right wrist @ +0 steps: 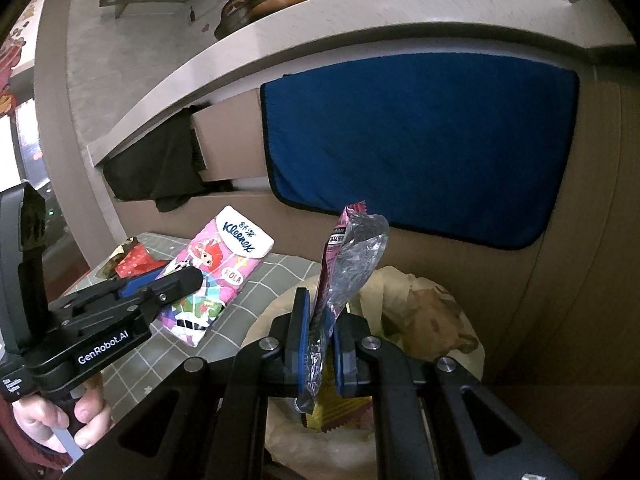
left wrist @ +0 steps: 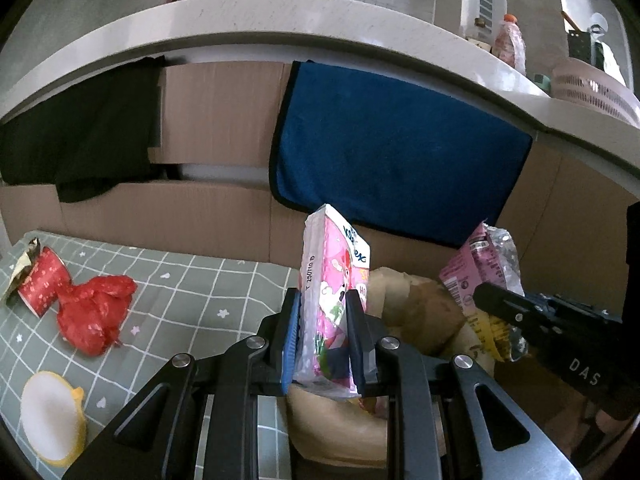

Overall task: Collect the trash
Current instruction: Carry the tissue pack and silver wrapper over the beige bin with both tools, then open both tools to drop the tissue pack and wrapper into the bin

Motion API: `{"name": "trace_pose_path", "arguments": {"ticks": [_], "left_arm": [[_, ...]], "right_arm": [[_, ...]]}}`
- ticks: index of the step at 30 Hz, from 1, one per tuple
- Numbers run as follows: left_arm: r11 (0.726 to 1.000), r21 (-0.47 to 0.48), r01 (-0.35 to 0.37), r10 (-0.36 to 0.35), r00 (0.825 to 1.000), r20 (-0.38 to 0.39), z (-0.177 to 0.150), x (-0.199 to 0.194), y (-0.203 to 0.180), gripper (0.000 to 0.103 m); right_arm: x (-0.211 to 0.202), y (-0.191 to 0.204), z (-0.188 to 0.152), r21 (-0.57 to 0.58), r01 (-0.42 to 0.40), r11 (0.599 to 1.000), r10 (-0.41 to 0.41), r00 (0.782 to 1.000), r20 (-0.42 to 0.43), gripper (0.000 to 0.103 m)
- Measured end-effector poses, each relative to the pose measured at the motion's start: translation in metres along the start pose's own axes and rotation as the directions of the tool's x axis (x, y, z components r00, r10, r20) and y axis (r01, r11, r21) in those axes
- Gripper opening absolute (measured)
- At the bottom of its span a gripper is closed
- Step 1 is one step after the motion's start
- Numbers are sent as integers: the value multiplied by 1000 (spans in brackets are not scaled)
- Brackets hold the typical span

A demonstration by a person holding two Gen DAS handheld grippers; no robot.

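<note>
The worktop (left wrist: 192,280) (grey checked cloth) carries a red wrapper (left wrist: 94,314). Beside it a paper bag (right wrist: 420,320) gapes. The left claw (left wrist: 322,334), level, is clamped on an upright tissue pack (left wrist: 334,280); the right claw (right wrist: 320,344) pinches a foil wrapper (right wrist: 352,264) above the bag.

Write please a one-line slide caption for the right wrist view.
Right gripper holds a foil wrapper above the paper bag.
</note>
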State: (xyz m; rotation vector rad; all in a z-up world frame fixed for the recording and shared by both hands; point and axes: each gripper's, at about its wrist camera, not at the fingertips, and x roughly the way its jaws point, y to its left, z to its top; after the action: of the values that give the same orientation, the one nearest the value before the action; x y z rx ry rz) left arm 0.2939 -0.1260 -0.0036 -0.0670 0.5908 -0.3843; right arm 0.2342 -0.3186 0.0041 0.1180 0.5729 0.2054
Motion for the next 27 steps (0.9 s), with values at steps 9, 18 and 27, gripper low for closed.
{"name": "trace_pose_path", "arguments": {"ticks": [9,18,27], "left_arm": [[1000,10,-2,2,999,-45,-7,19,-8,23],[1000,2,13,-13,996,-91,-15,38,-11,23],[979,-109,173,-190,967,-173,-11,61,7,47]], "right_arm": [[6,-6,-3,14,4,1000,-4,1000,-14,10],[20,-16,-6,45,4,999,-2,999,-44,10],[30,-38,-15,147,22,989,-13,998,-58,52]]}}
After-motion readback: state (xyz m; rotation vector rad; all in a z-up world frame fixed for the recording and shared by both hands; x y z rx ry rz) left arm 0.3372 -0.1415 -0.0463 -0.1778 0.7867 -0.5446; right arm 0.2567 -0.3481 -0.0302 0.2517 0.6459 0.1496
